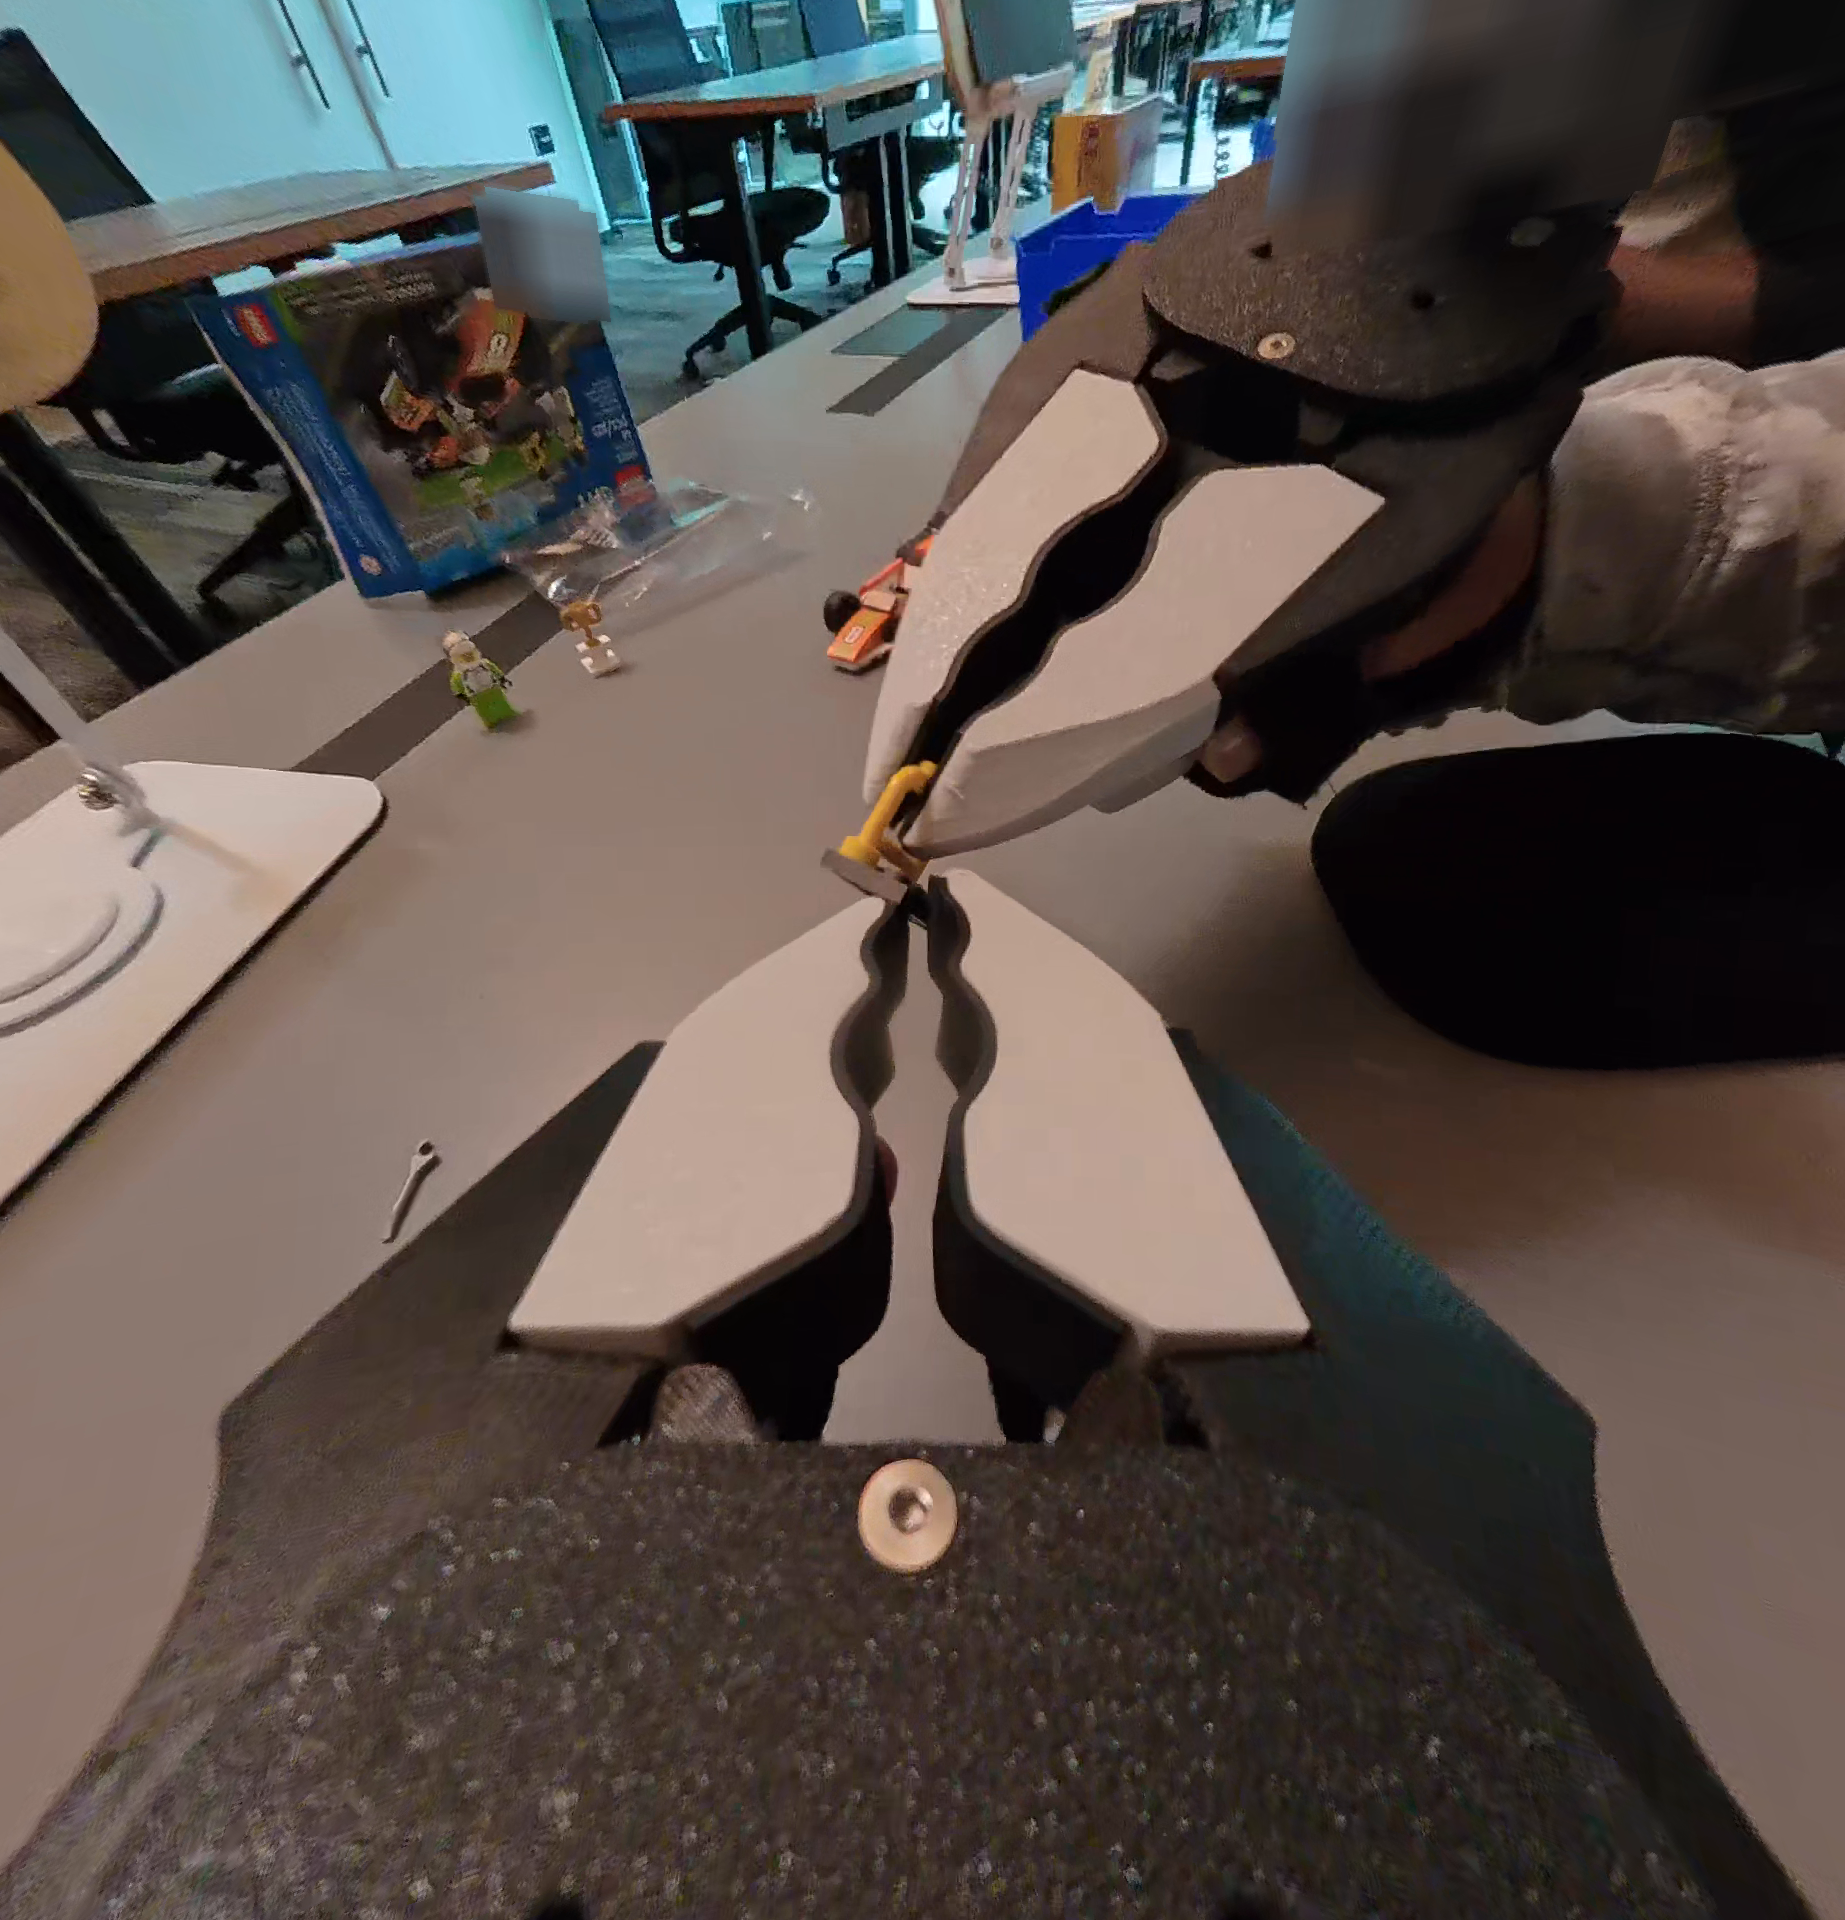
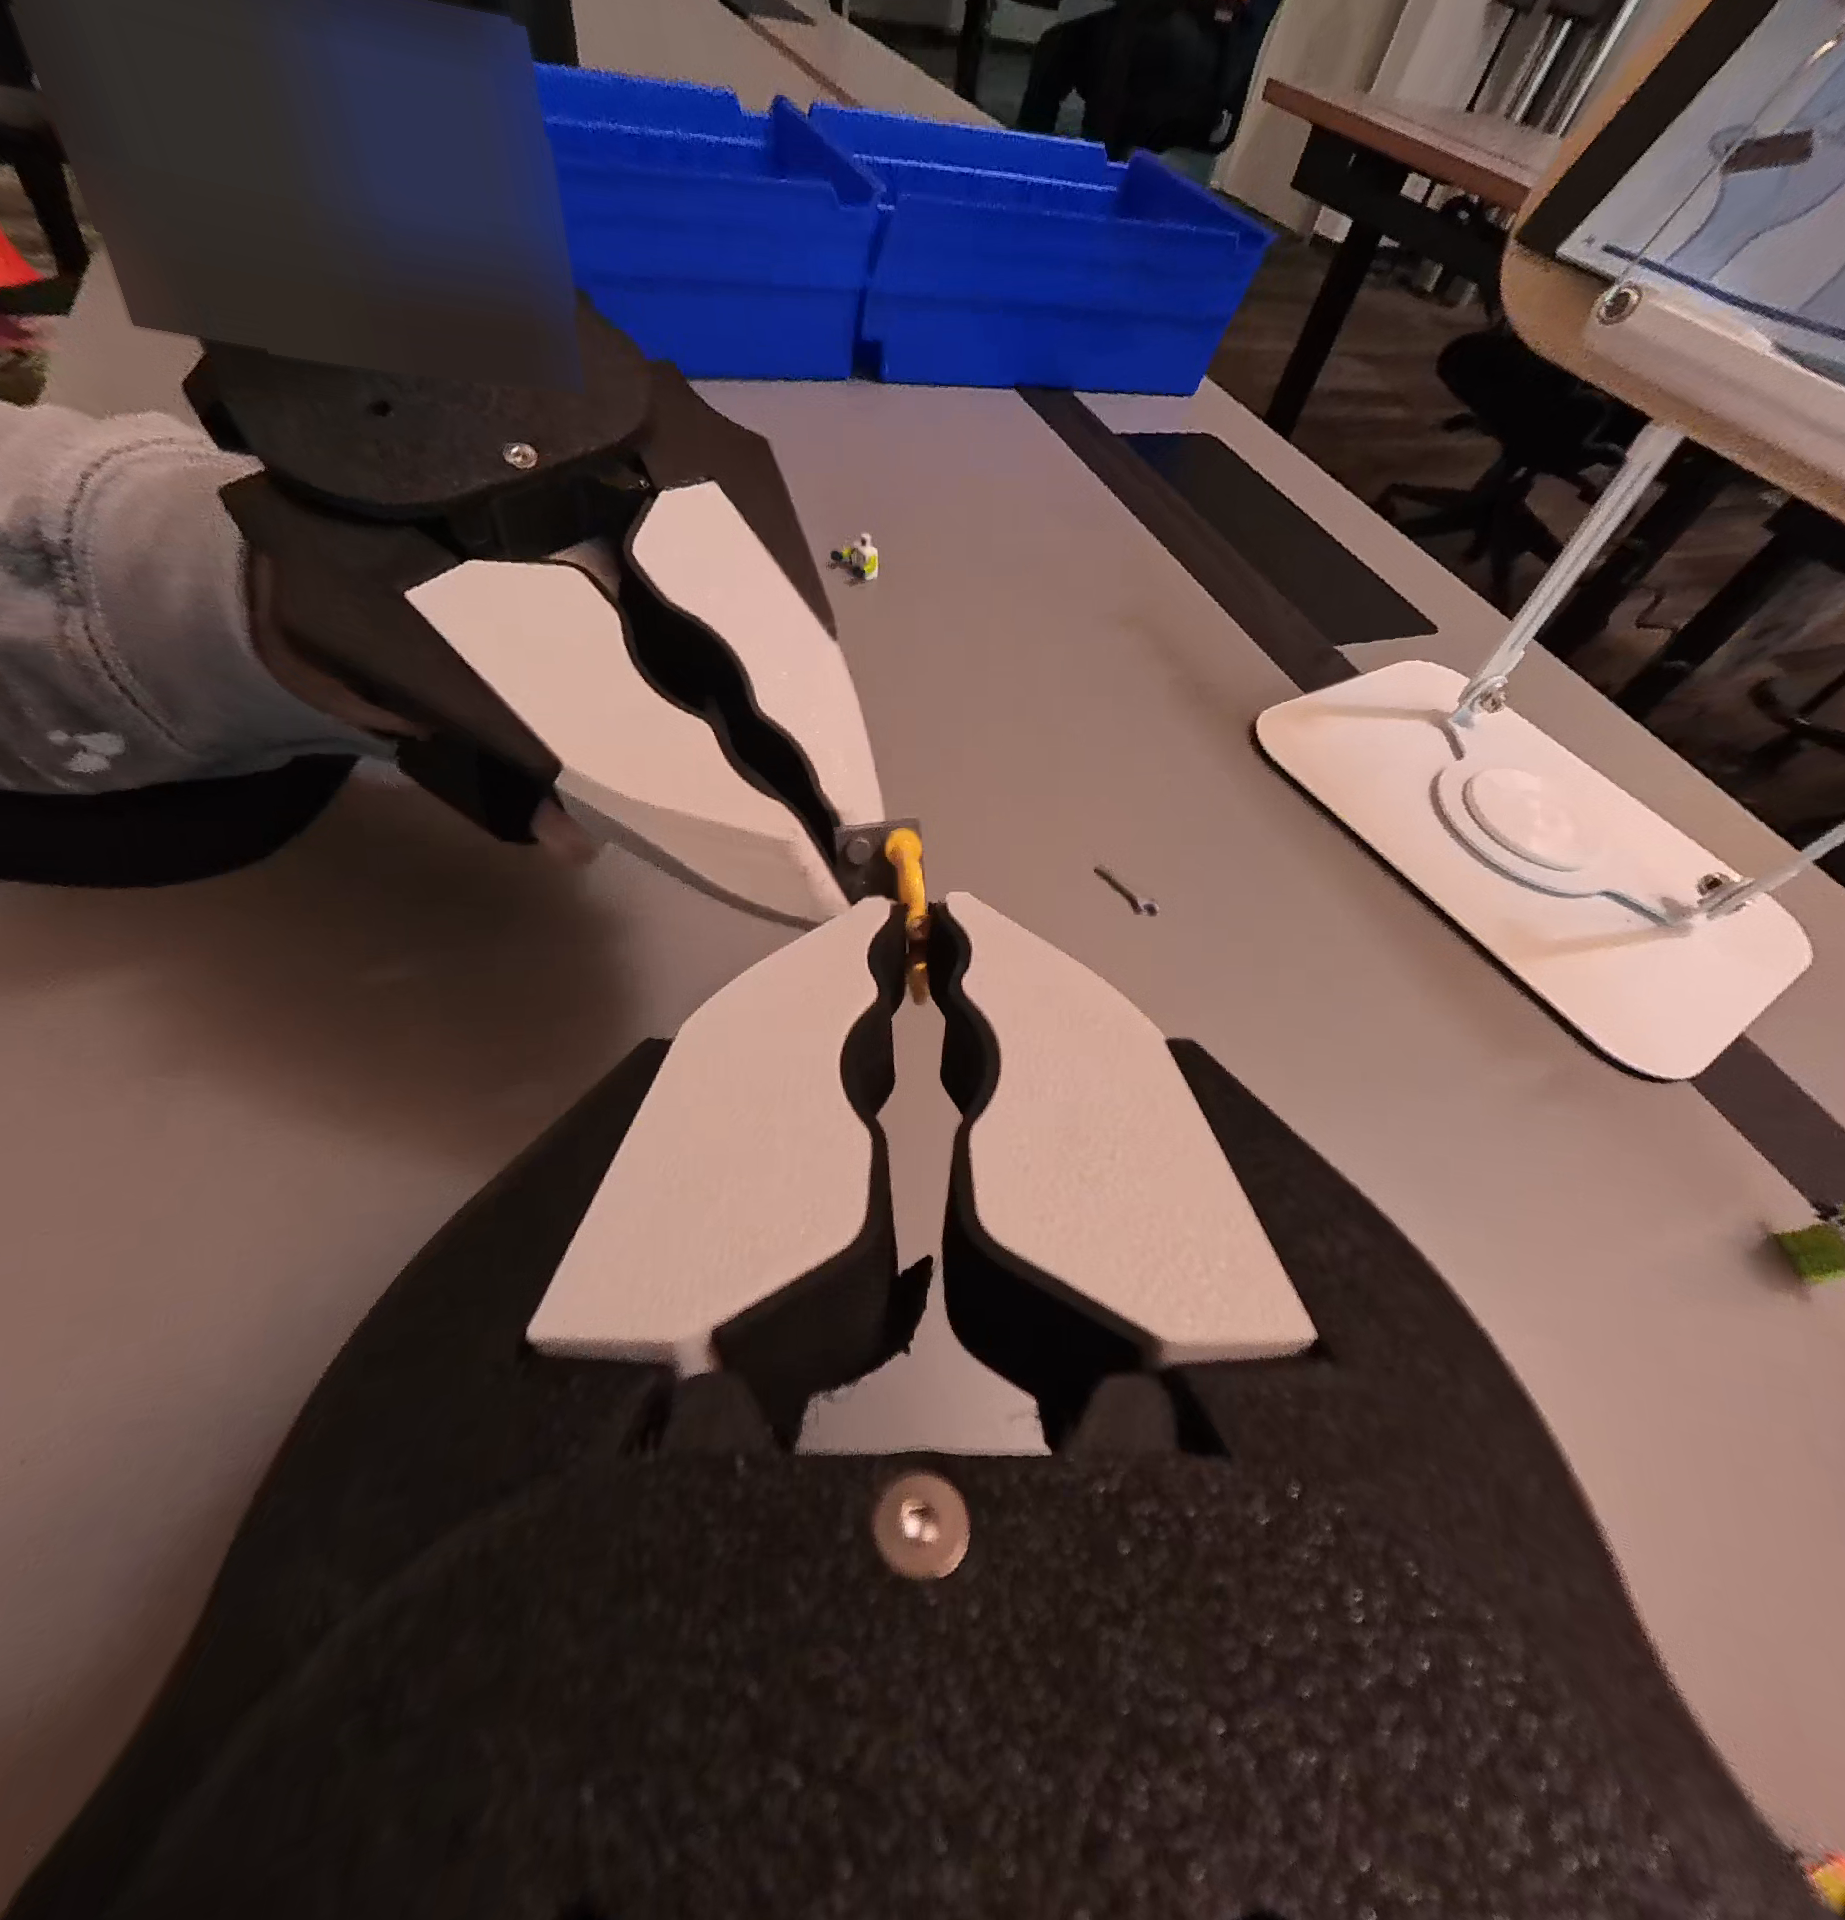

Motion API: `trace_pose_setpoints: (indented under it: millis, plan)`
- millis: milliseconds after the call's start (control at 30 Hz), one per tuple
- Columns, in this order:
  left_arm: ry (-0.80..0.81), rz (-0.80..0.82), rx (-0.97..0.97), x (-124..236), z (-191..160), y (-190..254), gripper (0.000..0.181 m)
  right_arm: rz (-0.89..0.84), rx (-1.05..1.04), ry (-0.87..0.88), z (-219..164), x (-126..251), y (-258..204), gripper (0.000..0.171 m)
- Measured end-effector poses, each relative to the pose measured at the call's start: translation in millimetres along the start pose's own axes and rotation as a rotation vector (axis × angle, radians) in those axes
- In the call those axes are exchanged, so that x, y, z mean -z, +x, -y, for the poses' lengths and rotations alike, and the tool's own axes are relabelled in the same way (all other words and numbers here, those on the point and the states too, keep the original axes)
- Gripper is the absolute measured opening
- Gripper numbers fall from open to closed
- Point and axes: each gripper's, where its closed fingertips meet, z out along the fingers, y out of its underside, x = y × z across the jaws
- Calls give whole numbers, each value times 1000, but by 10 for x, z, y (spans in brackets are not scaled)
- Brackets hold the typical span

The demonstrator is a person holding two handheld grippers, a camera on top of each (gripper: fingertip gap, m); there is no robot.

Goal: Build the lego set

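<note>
Two grippers join a small yellow piece (image 1: 890, 816) to a grey plate (image 1: 864, 871) above the tabletop (image 1: 606, 935).

The left gripper (image 1: 913, 902) has its jaws pinching the plate's edge; the right gripper (image 2: 916, 914) has its jaws pinching the yellow piece. Both parts look light, rigid, slick and easily dropped, so grip flat sides. At eleven o'clock in the left wrist view stands a green minifigure (image 1: 478, 677); beyond lie an orange car (image 1: 868, 621) and the set's box (image 1: 430, 416).

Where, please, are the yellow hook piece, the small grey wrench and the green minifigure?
yellow hook piece (image 2: 905, 871): right wrist view, on its curved shaft.
grey wrench (image 1: 411, 1188): left wrist view, mid-handle.
green minifigure (image 1: 478, 681): left wrist view, on its torso.
</note>
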Motion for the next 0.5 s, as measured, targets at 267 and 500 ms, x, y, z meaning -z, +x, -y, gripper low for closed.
trace_pose_setpoints:
  millis: [267,500]
  plan:
    - [47,33,23,20,42,-82,5,34,13,-33,-24,-16,-53,6]
    - [74,108,-32,96,60,-166,5,-13,22,-22,7,13,-14,20]
